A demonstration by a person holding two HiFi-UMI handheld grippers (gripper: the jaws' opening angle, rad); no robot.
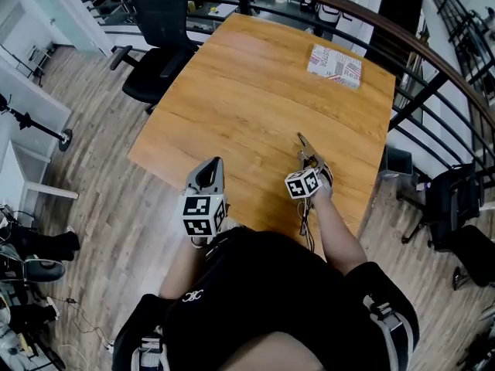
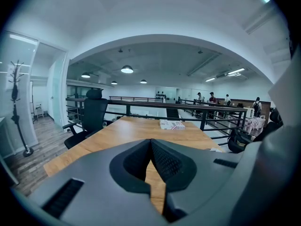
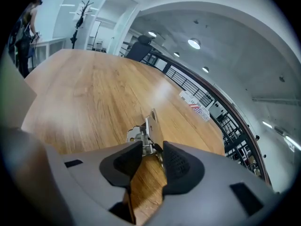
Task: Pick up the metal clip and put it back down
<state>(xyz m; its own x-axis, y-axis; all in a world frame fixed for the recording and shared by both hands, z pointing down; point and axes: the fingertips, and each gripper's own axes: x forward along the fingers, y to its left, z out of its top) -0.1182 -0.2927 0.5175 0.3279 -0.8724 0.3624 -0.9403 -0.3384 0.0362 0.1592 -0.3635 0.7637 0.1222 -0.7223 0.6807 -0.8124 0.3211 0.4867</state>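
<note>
The metal clip (image 1: pixel 306 147) lies on the wooden table (image 1: pixel 240 91) near its front right edge, pointing away from me. In the right gripper view the clip (image 3: pixel 150 125) sits between the jaw tips, its silver lever sticking up and forward. My right gripper (image 1: pixel 311 161) has both pads against the clip's near end, low over the table. My left gripper (image 1: pixel 209 175) hovers over the front edge of the table to the left. Its jaws meet at the tips with nothing between them (image 2: pixel 150 142).
A printed flat box (image 1: pixel 334 62) lies at the far right corner of the table. A black office chair (image 1: pixel 158 29) stands at the far left. A dark railing (image 1: pixel 433 72) runs along the right side, with another chair (image 1: pixel 456 203) beyond it.
</note>
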